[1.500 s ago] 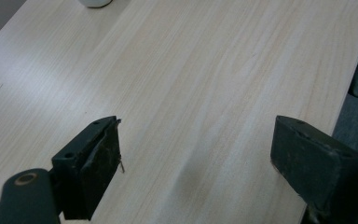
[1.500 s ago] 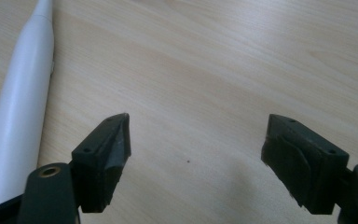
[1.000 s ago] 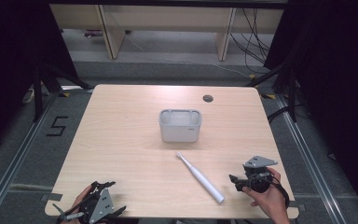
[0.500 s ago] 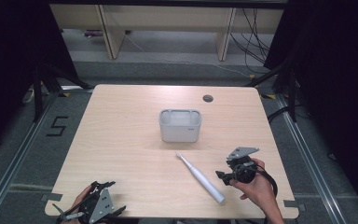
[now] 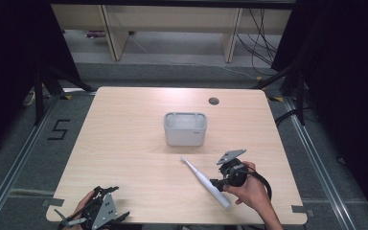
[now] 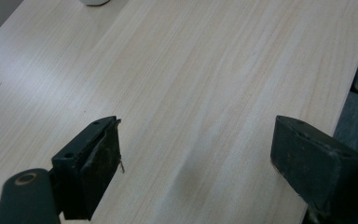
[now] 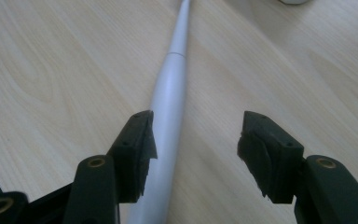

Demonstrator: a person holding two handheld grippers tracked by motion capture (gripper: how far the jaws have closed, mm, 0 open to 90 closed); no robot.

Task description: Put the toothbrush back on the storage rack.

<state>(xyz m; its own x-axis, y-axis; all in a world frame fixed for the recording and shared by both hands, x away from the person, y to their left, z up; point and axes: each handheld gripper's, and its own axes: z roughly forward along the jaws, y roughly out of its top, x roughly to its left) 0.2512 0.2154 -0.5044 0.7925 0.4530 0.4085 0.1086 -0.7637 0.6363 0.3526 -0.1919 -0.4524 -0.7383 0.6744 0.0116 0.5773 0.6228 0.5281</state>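
One toothbrush and one grey container are counted on the table. The toothbrush is laid flat near the front right, long axis diagonal, head pointed toward the container. The right gripper is spread around its handle, the left jaw just beside it; the left gripper is spread, nothing held.

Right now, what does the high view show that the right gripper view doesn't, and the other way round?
The high view alone takes in the whole table, the grey holder standing behind the white electric toothbrush, the left gripper at the near left edge, and the hand that carries the right gripper. The right gripper view alone shows how the jaws stand: open, with the handle running just inside one jaw and a wide gap to the other. Both show the toothbrush lying flat on the wood.
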